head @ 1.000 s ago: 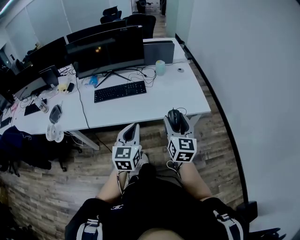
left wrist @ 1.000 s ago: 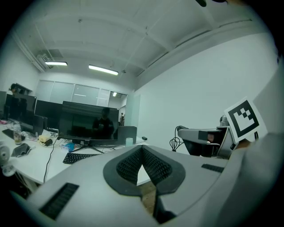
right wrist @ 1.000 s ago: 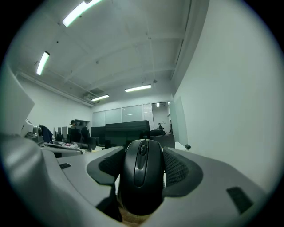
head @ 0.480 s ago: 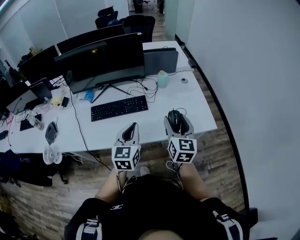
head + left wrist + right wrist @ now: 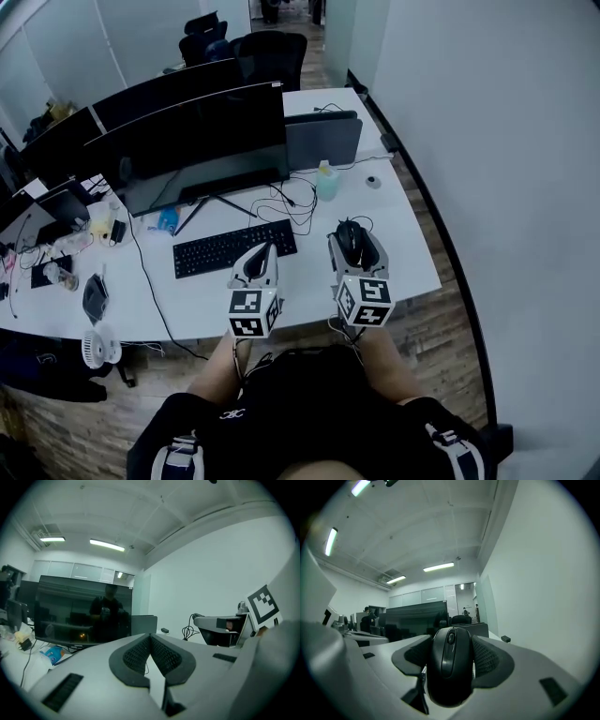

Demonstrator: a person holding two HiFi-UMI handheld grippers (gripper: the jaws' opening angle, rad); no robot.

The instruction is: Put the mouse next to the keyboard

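A black mouse (image 5: pixel 450 665) sits between the ribbed pads of my right gripper (image 5: pixel 352 242), which is shut on its sides; in the head view the mouse (image 5: pixel 349 237) hangs above the desk's front right part. The black keyboard (image 5: pixel 234 247) lies on the white desk (image 5: pixel 403 239) in front of a wide dark monitor (image 5: pixel 192 136). My left gripper (image 5: pixel 256 264) hovers just right of the keyboard's near end, its jaws shut with nothing between them; its pads (image 5: pixel 164 656) meet at the tips.
A small bottle (image 5: pixel 326 181), tangled cables (image 5: pixel 291 199) and a grey box (image 5: pixel 323 141) stand behind the keyboard. A small round object (image 5: pixel 374 182) lies at the desk's right. A fan (image 5: pixel 98 343), a cup and clutter occupy the left side. A wall runs along the right.
The person has stepped towards the desk: both grippers, earlier over the floor in front of it, are now above the desktop. The mouse stays in the right gripper.
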